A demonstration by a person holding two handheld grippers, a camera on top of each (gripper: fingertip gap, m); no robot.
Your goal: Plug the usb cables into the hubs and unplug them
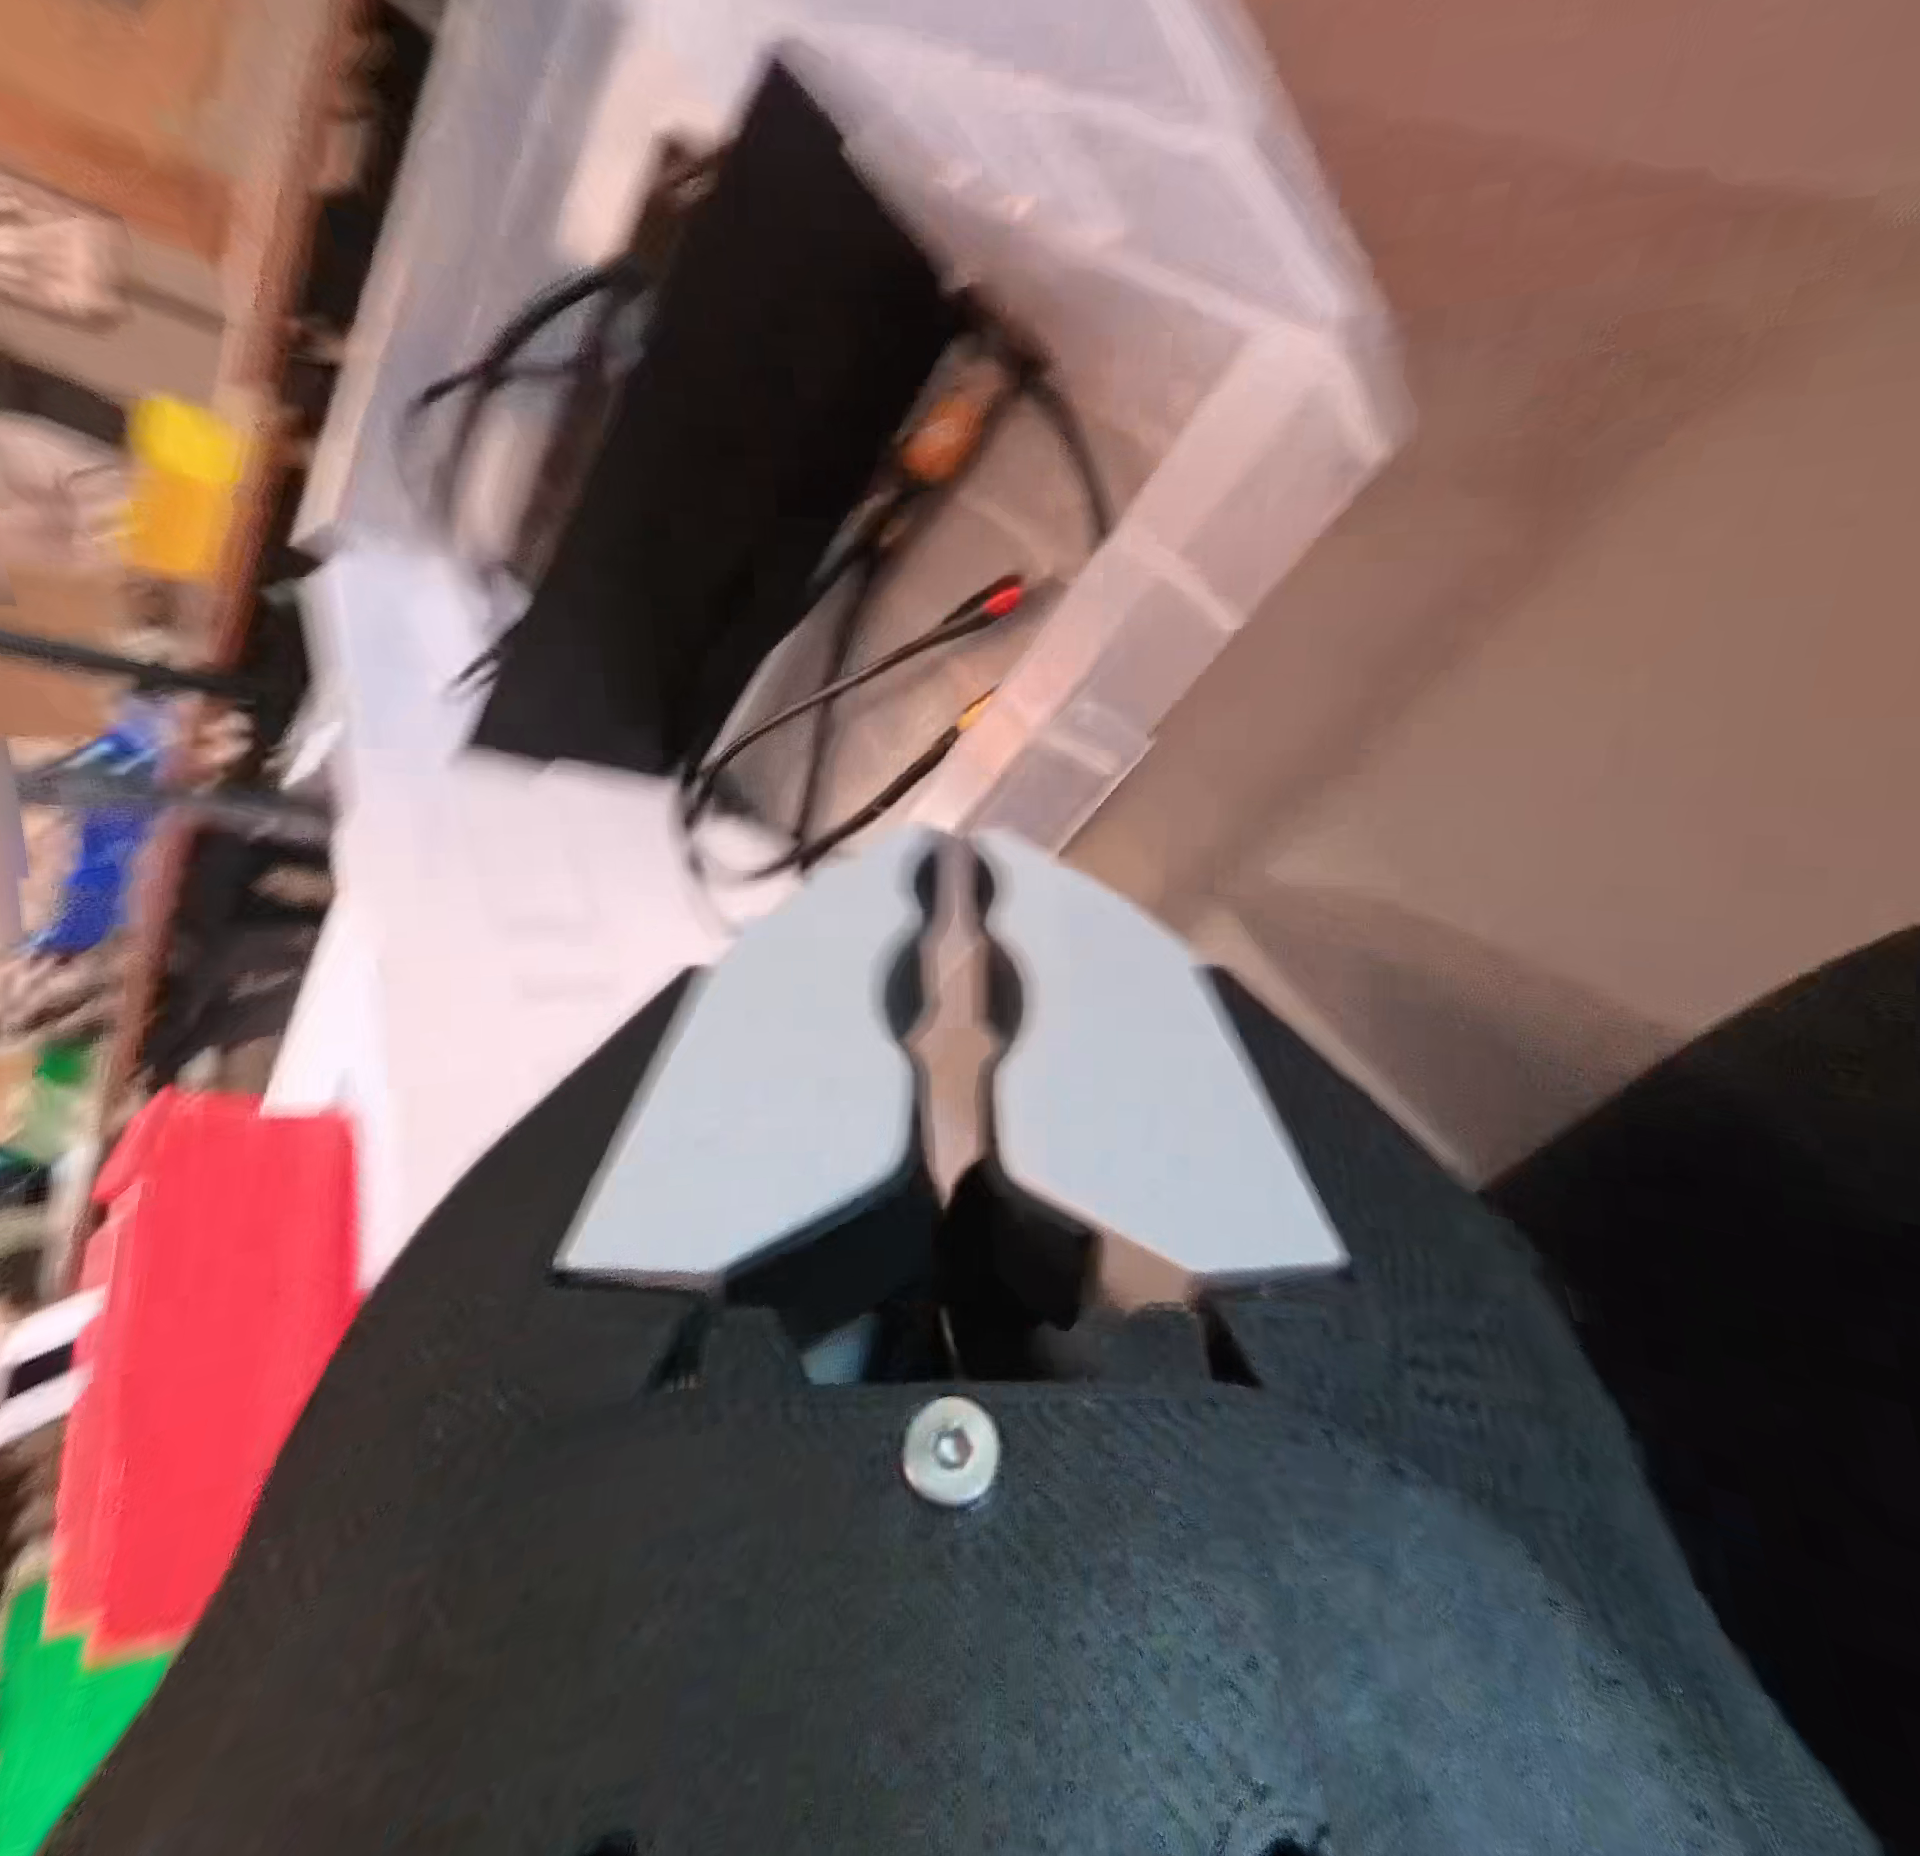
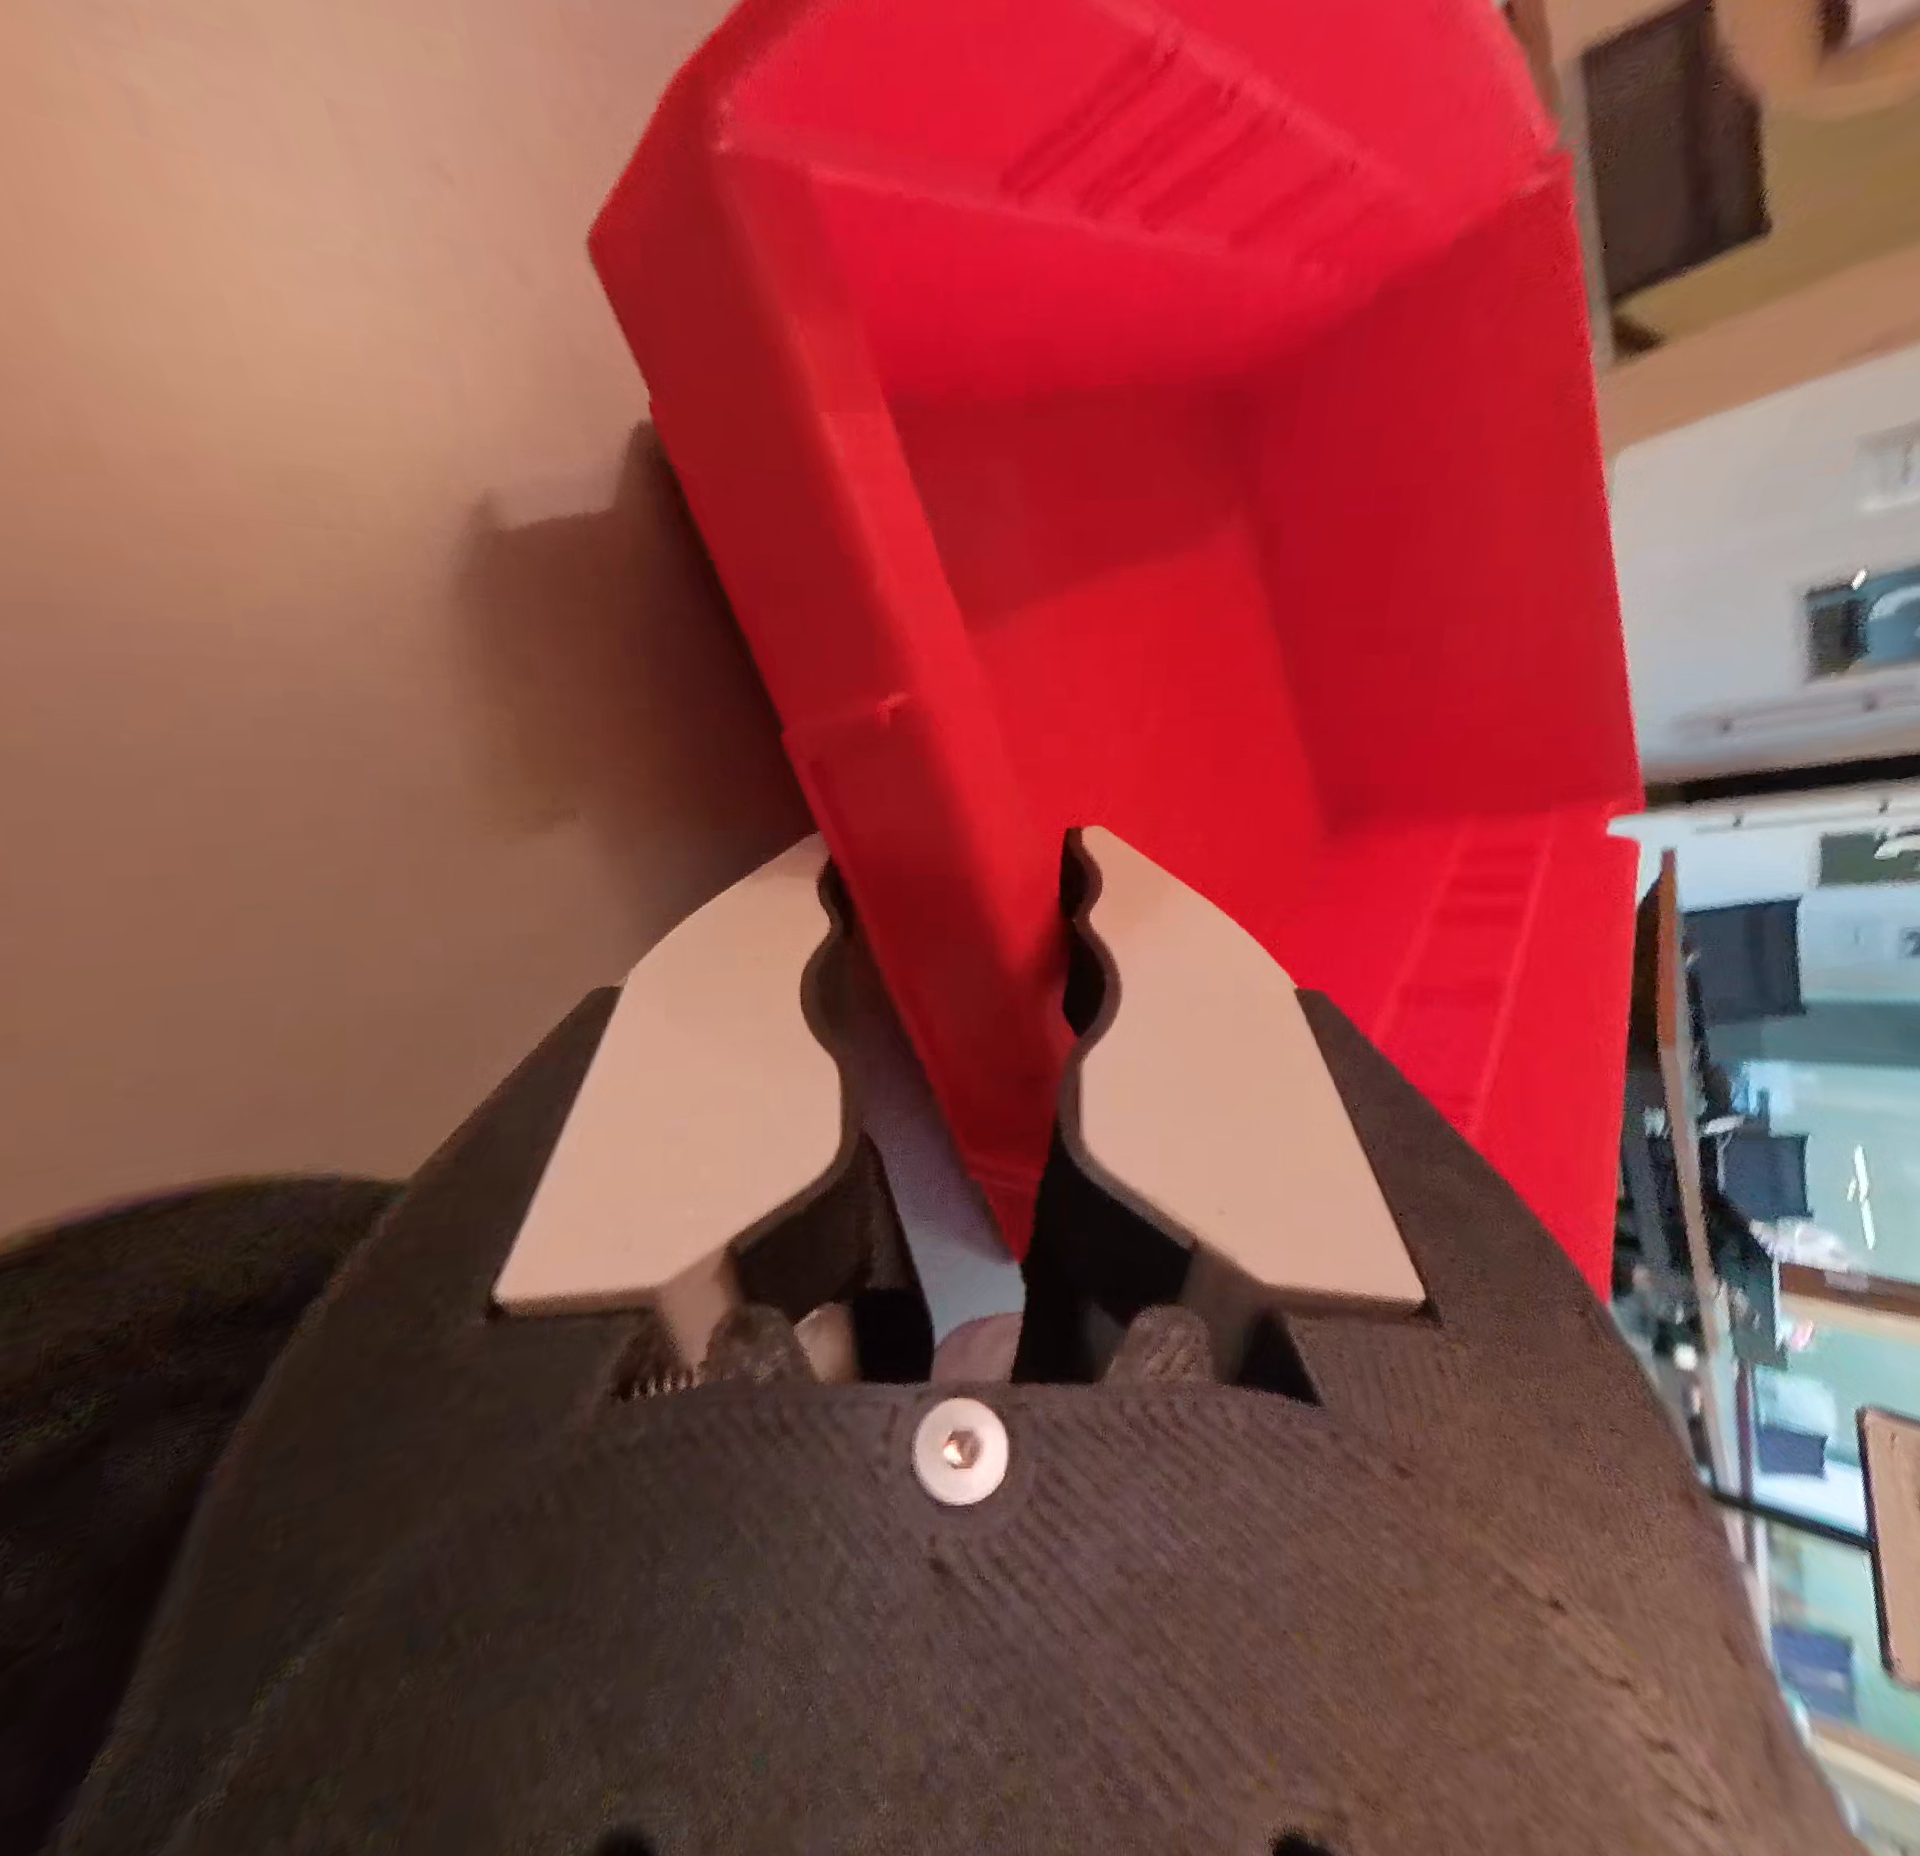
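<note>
The right gripper (image 2: 951, 861) pinches one wall of a red bin (image 2: 1195, 518), its fingers on either side of the rim, the bin tilted against the tan table (image 2: 260, 352). The left gripper (image 1: 954, 850) has its fingers pressed together with nothing between them, above the near corner of a clear plastic tub (image 1: 1226, 518). In the tub lie a flat black object (image 1: 727, 435) and loose black cables (image 1: 831, 705) with coloured plugs; the blur hides the hubs.
</note>
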